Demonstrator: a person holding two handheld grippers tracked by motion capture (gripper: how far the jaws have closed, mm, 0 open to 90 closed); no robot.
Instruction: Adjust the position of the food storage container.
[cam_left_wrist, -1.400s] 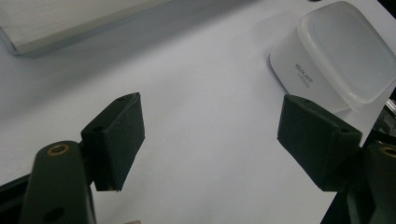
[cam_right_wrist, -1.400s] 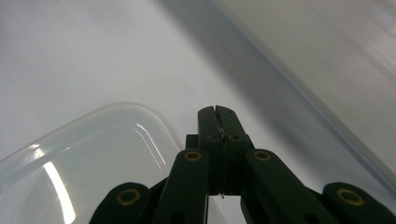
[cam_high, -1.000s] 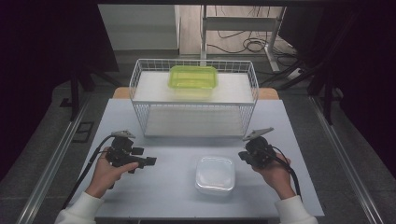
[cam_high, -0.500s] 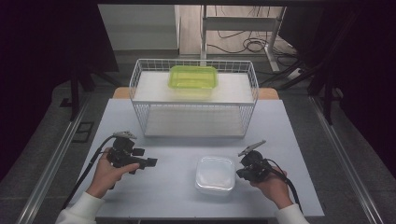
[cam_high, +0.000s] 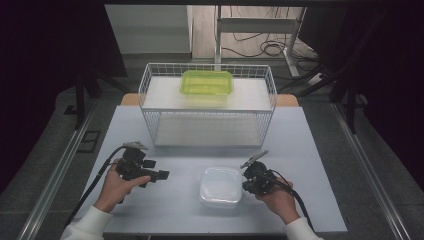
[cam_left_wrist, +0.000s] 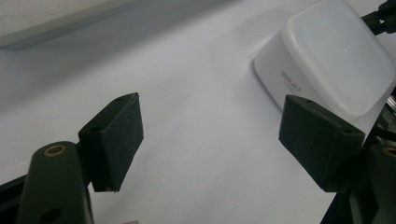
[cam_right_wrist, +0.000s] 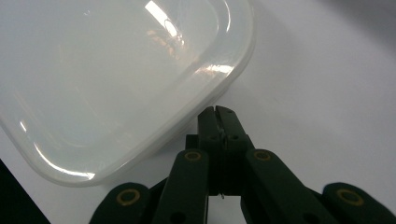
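Jaws pressed together, our right gripper (cam_high: 248, 181) now sits lower, beside the white container (cam_high: 221, 186); our left gripper (cam_high: 159, 176) gapes unmoved over the pale table (cam_high: 310, 145).

White container (cam_right_wrist: 116, 84) cut off by the right gripper view's left edge, small embossed lettering on its side unreadable

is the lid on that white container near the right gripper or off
On. The white container on the table has a translucent lid seated flush over its rim all round, seen clearly beside the shut right gripper.
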